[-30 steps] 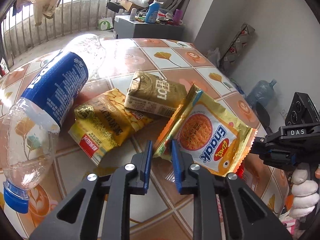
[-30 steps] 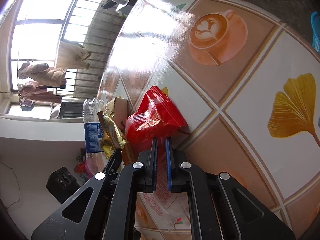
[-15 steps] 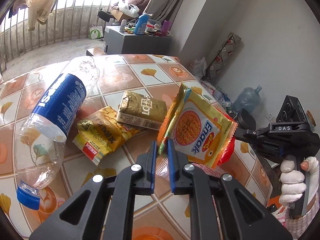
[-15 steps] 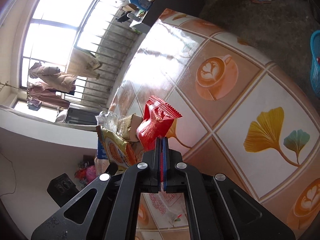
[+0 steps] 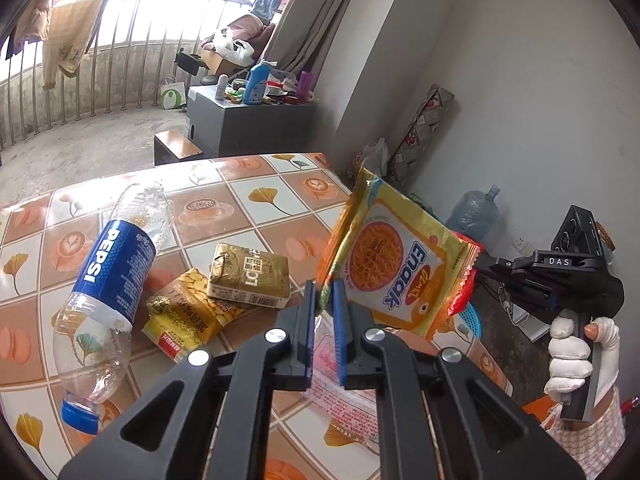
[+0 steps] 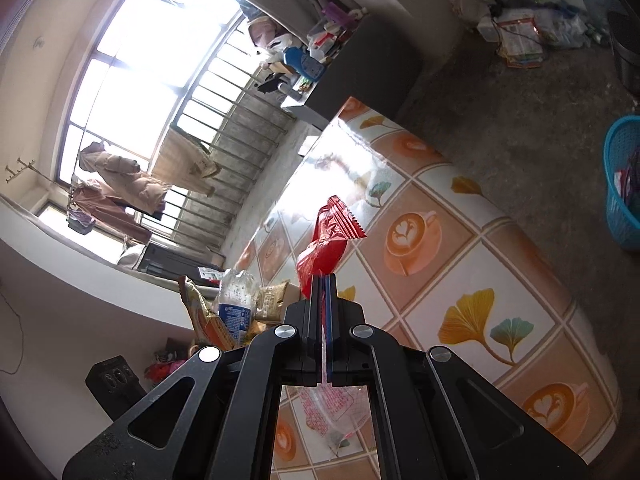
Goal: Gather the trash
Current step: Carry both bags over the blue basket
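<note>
My left gripper [image 5: 323, 288] is closing its jaws on the lower left edge of a yellow Enaak noodle packet [image 5: 396, 264], which hangs tilted above the tiled table [image 5: 248, 208]. My right gripper [image 6: 324, 280] is shut on a red snack wrapper [image 6: 328, 240] held upright over the table [image 6: 460, 280]. On the table lie a crushed Pepsi bottle [image 5: 112, 276], a yellow snack packet [image 5: 188, 316] and a gold drink carton [image 5: 252, 276]. A clear printed wrapper [image 6: 332, 408] lies flat under both grippers.
A blue plastic basket [image 6: 624, 184] stands on the floor beyond the table's right edge. A gloved hand [image 5: 572, 352] holds the other gripper's handle at right. A grey cabinet [image 5: 248, 120] with bottles stands behind the table, and a water jug [image 5: 472, 216] sits by the wall.
Both grippers have risen. The Enaak packet came up off the table as the left jaws narrowed on it. The right jaws shut on the red wrapper and lifted it upright.
</note>
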